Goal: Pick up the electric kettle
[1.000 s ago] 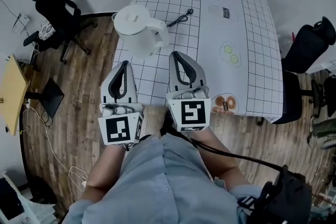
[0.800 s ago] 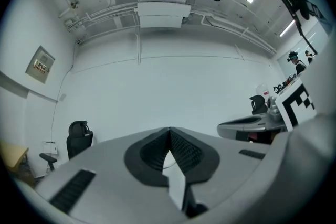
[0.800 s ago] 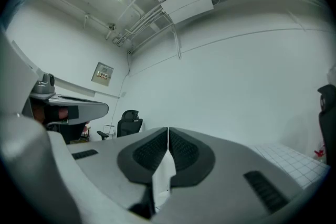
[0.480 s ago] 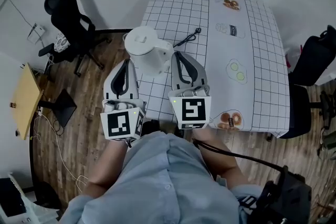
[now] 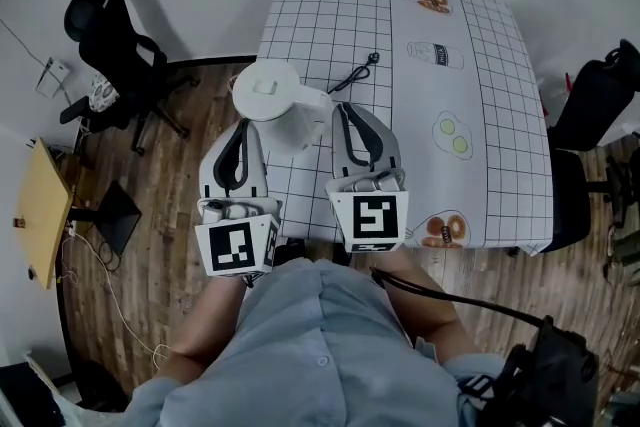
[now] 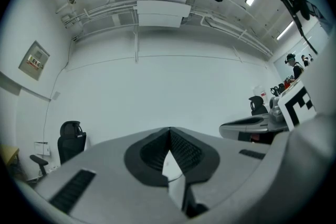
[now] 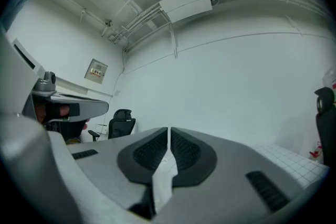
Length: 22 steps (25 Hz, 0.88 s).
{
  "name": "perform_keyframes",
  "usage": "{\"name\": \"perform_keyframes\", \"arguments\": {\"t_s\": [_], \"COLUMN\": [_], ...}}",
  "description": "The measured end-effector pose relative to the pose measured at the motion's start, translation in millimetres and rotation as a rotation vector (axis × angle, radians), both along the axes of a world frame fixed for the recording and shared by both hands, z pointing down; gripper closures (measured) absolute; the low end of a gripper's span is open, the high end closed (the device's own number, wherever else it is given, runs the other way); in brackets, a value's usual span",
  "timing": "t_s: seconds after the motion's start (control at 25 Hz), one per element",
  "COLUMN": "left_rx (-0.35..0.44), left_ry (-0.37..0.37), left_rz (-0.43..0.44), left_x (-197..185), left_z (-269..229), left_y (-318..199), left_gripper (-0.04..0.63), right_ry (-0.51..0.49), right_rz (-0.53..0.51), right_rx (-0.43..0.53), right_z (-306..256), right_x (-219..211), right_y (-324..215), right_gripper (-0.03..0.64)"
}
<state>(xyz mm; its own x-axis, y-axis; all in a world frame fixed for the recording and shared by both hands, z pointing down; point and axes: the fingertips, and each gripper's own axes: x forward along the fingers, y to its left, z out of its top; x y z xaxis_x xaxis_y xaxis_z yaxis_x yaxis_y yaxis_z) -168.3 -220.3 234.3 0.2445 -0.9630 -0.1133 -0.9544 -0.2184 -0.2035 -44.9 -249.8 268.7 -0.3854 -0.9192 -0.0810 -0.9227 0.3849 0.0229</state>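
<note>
The white electric kettle stands upright near the left front corner of the grid-patterned table, its handle turned right. My left gripper is held just in front of the kettle's left side, shut and empty. At the same height my right gripper is beside the handle, also shut with nothing in it. I cannot tell whether either one touches the kettle. In the left gripper view the jaws meet at the tip against a bare wall. The right gripper view shows shut jaws too. No kettle appears in either gripper view.
A black power cord with plug lies on the table behind the kettle. Food pictures are printed on the cloth's right half. Black office chairs stand at left and right. A yellow board leans at the left.
Both grippers have moved forward and a little up together, from short of the kettle to either side of it. Their jaws stayed shut. The kettle has not moved on the table.
</note>
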Motion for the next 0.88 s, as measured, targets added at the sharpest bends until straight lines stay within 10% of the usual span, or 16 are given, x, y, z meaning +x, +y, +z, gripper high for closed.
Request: {"name": "perform_keyframes", "arguments": {"t_s": [0.88], "left_rx": [-0.240], "left_ry": [0.080], "left_rz": [0.077], "left_x": [-72.7], "left_z": [137.2], "left_y": [-47.8], "left_gripper": [0.595], "right_ry": [0.066], "right_rz": [0.262], "right_rx": [-0.255], "right_z": [156.8], "right_x": [-19.5], "right_y": [-37.3], "right_gripper": [0.387]}}
